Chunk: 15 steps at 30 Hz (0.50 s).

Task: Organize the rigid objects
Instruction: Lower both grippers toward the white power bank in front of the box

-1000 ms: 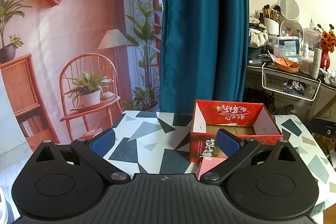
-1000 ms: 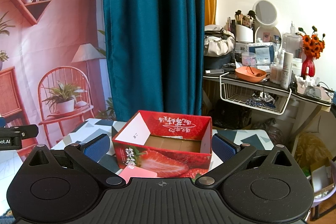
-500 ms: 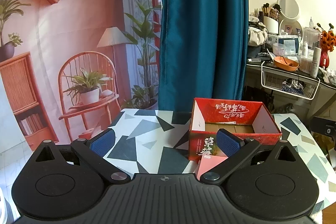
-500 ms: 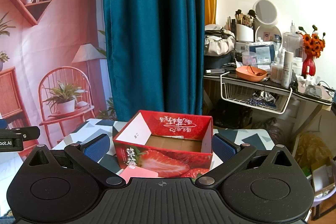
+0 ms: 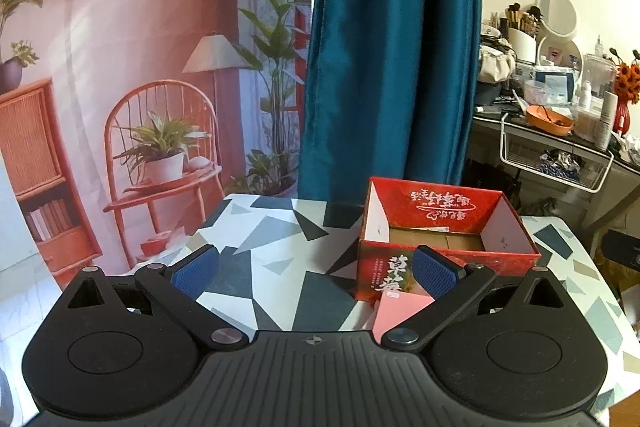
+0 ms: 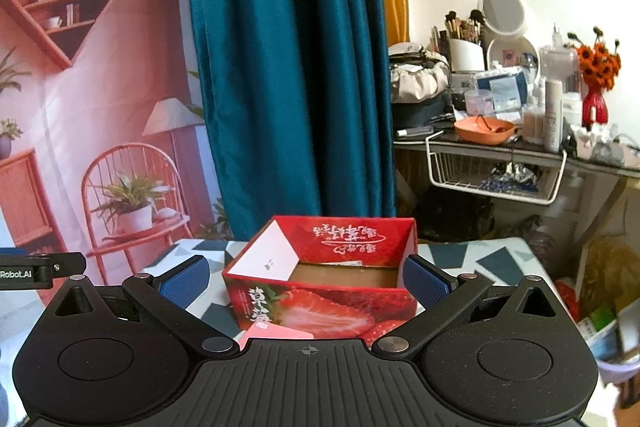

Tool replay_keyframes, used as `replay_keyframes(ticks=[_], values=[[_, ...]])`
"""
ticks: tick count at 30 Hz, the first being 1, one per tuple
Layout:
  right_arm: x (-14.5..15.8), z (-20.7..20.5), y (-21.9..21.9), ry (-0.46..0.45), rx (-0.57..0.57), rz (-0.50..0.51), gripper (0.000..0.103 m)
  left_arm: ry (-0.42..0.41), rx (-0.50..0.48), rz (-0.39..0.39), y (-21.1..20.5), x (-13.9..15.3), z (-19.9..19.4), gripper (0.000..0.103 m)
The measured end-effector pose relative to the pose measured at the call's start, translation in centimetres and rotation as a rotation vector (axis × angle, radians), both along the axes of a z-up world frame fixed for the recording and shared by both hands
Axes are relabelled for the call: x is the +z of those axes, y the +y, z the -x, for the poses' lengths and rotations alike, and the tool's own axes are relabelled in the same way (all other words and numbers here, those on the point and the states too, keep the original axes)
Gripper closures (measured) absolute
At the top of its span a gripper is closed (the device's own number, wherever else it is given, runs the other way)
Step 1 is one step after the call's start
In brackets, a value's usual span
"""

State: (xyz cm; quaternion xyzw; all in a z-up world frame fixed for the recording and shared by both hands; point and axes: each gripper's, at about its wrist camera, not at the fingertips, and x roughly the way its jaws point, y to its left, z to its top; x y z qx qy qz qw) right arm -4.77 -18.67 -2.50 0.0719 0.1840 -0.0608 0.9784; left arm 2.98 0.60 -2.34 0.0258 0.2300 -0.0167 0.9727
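1. Table (image 5: 280, 227): geometric-patterned top, carries all the task items. Both grippers are held above its near edge and face the far curtain.
2. Red strawberry box (image 6: 320, 307): open-topped, on the table. Its long axis runs left-right across the right wrist view. Cardboard floor visible; nothing rigid seen inside from these angles.
3. Pink card (image 5: 400, 311): flat on the table against the box's near wall, the only loose item visible. Its near part is hidden under the gripper bodies in both views.
4. Right gripper (image 6: 306, 283): jaws spread wide, nothing held. Box sits centred between the fingers; card is just left of centre and below.
5. Left gripper (image 5: 316, 267): jaws spread wide, nothing held. Box and card lie off to its right, behind its right finger.
6. Judgement: the right gripper is better lined up with the card. The pickup calls for a tilt down; a flat card may resist pinching.
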Motion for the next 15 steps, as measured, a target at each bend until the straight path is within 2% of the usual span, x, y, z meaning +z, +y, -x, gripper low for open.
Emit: replay_keyframes(ticks=[6, 9, 15], values=[[-2.6, -1.3, -1.6, 0.02, -0.023, -0.034, 0.0, 0.048, -0.02, 0.003, -0.3, -2.4, -2.6, 0.0], [-4.4, -2.1, -2.4, 0.067, -0.011, -0.066, 0.0, 0.099, -0.051, 0.008, -0.8, -4.2, -4.2, 0.0], [-8.7, -3.7, -2.9, 0.152, -0.041, -0.024, 0.0, 0.228, -0.104, 0.041, -1.6, -8.8, -7.1, 0.0]])
